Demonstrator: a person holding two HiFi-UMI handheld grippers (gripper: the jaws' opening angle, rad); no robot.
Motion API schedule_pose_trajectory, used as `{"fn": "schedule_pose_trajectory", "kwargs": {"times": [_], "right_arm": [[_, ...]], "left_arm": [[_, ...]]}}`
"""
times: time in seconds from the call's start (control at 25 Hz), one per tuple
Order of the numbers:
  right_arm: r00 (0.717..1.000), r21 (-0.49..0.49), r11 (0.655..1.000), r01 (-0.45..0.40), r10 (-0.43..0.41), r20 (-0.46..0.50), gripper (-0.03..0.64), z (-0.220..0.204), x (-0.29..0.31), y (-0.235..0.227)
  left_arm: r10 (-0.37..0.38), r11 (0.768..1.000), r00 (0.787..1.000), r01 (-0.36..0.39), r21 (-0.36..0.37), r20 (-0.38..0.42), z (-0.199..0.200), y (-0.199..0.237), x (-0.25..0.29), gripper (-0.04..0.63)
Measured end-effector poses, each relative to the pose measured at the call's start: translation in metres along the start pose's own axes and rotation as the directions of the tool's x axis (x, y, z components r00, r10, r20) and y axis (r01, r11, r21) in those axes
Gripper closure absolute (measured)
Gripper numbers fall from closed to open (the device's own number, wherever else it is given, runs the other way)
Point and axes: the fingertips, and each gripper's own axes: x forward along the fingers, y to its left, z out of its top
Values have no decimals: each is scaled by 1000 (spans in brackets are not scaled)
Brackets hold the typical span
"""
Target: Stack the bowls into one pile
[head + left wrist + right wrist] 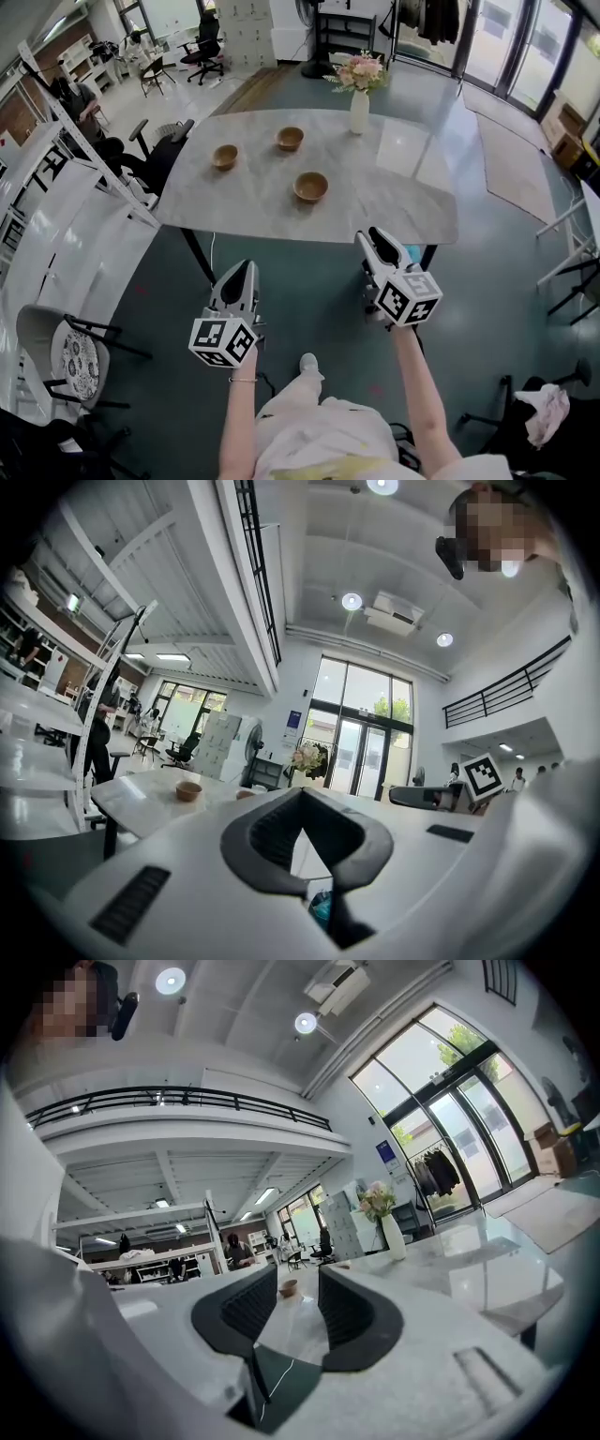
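Marble bench point(403, 197) ahead: three bowls point(290, 138) well apart, none stacked. Left gripper point(244, 270) clenched, empty; right gripper point(379, 238) released, empty; both short of bench. Approach step. Next: reach nearest bowl point(310, 186), grasp rim, carry onto another.

A pale marble worktop point(394, 187) stands on a grey-green floor point(309, 281), with a vase of flowers point(359, 111) at its far edge. Tall glass doors point(511, 47) let in daylight at the right; a rug point(516, 159) lies before them. White shelving point(66, 225) runs along the left, office chairs point(204, 52) stand beyond, and round ceiling lights point(352, 601) glow overhead.
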Motion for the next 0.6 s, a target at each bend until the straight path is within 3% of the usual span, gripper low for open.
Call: {"fn": "schedule_pose_trajectory", "kwargs": {"times": [0.6], "right_arm": [[994,76,992,104,-105,20,495,2,76,-36]], "left_arm": [[-48,999,999,47,-26,-12,10,54,69,595]]}}
